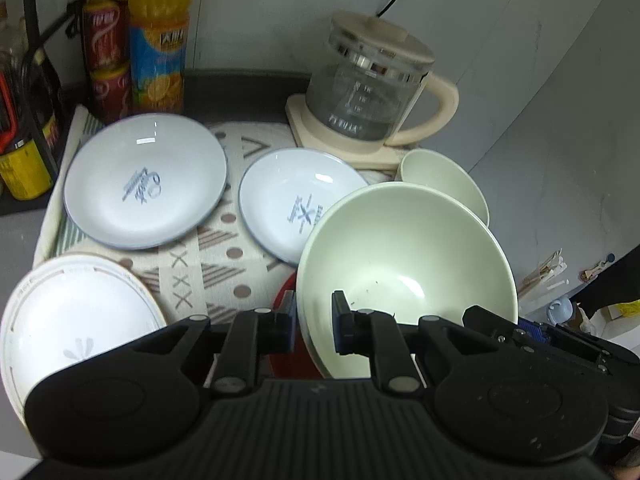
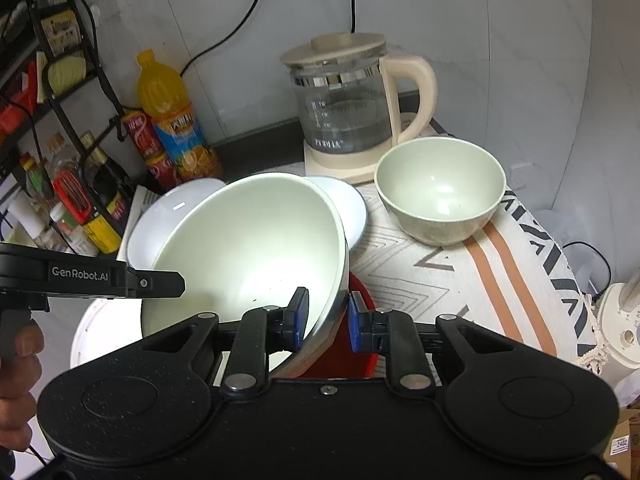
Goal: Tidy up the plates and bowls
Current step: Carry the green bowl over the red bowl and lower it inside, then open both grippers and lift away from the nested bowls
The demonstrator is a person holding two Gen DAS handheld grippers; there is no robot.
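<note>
Two tools pinch one large pale green bowl [image 1: 404, 264] by its rim, each at a different spot.

From the left wrist view, the left tool [image 1: 314, 322] is clamped on the bowl's near-left rim, one pad outside the wall and one inside. The bowl hangs tilted just ahead of the tool, over a red dish [image 1: 286, 344]. Beyond the tool lie two blue-rimmed plates [image 1: 146, 182] on the patterned cloth, a white plate [image 1: 76, 320] to its left, and a smaller green bowl [image 1: 444, 184] far ahead to its right.

From the right wrist view, the right tool [image 2: 328, 318] grips the same bowl's right rim, the wall sandwiched between its blue pads. The small bowl sits ahead to its right, near a glass kettle [image 2: 348, 108].

Glazed and smooth, the bowl is likely stiff, slippery, fairly heavy and chip-prone; the rim is the only thin place to hold, so a two-point grip seems wise.
</note>
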